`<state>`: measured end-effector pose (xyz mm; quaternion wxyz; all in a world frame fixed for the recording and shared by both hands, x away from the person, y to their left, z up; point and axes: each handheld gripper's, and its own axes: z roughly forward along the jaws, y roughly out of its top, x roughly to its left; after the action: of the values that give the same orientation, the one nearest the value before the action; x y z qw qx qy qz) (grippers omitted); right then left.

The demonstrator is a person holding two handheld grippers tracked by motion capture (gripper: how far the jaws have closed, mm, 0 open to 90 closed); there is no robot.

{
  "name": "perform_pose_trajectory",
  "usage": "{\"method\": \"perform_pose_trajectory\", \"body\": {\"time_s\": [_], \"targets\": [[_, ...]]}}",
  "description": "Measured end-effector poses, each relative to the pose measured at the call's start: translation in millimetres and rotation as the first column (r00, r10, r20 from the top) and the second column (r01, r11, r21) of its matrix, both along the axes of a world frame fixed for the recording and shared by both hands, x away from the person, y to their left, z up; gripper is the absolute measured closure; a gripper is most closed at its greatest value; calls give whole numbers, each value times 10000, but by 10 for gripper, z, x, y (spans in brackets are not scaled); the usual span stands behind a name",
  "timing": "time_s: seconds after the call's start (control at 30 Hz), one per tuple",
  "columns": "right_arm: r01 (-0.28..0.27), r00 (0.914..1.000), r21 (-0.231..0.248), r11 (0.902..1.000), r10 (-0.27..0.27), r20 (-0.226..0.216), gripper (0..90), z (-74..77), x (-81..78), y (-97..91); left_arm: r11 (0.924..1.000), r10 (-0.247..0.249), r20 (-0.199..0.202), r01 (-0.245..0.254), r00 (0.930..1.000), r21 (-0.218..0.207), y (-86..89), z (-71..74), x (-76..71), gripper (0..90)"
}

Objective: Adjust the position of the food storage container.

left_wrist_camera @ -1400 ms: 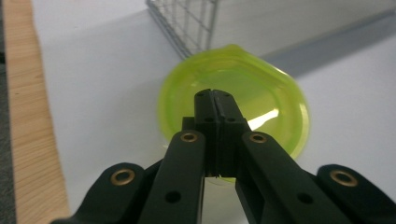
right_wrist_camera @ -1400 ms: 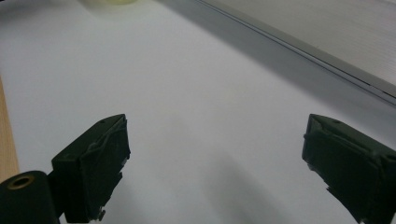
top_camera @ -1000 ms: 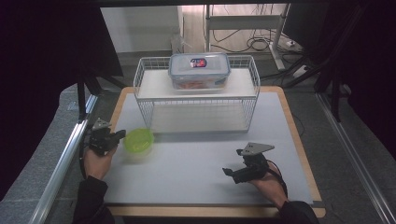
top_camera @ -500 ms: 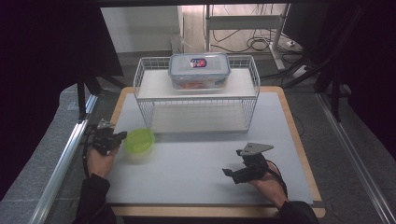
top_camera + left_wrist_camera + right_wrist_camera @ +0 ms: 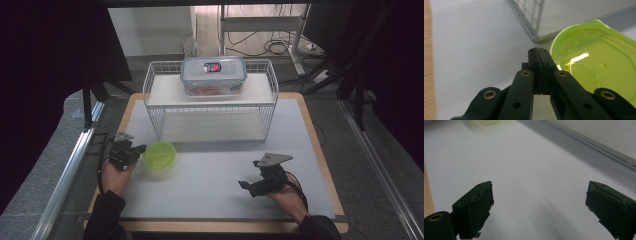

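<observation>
Because it is thin, translucent lime-green plastic, the small round bowl (image 5: 159,157) is probably very light and a little flexible, so a hard pinch on the wall could flex it or make it skid on the smooth surface. Its glossy skin looks slippery. The best hold, in my judgement, is the rim: 1 jaw inside, 1 outside, at the edge nearest the left claw. It looks empty, so tipping it would spill nothing, though an off-centre grip may let it swing.

The bowl sits upright on the pale grey mat of the desk (image 5: 210,175), at its left part, just in front of the left corner of the white wire rack (image 5: 210,107). The left claw (image 5: 134,151) lies just beside the bowl's left edge; in the left gripper view its 2 black jaws are pressed together with nothing between them, their tips (image 5: 539,53) next to the green rim (image 5: 560,47), and I cannot tell whether they touch it. It must open before it can take the rim.

The right claw (image 5: 245,186) rests low over the mat at the right, well apart from the bowl, jaws spread wide and empty.

Counted: 1 green bowl, 1 wire rack, 1 clear lidded plastic box (image 5: 213,75) with a blue-edged lid on top of the rack, 2 claws.
</observation>
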<state>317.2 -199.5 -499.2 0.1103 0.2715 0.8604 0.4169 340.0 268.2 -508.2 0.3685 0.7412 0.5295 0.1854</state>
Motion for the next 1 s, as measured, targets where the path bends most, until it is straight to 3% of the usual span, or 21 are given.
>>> {"method": "perform_pose_trajectory", "body": {"time_s": [0.37,0.7,1.0], "targets": [[-4,10000,-60,10000,4,-39,78,-5,-1,3,9972,-727,-66,728,9973,172,-455,33,-149,897],[-33,10000,-96,9999,32,-87,78,-11,-3,10,9937,-1064,-131,1068,9942,347,-664,59,-274,897],[-26,10000,-133,9999,25,-82,78,-15,-1,8,9921,-1238,-300,1244,9918,166,-779,72,-400,897]]}}
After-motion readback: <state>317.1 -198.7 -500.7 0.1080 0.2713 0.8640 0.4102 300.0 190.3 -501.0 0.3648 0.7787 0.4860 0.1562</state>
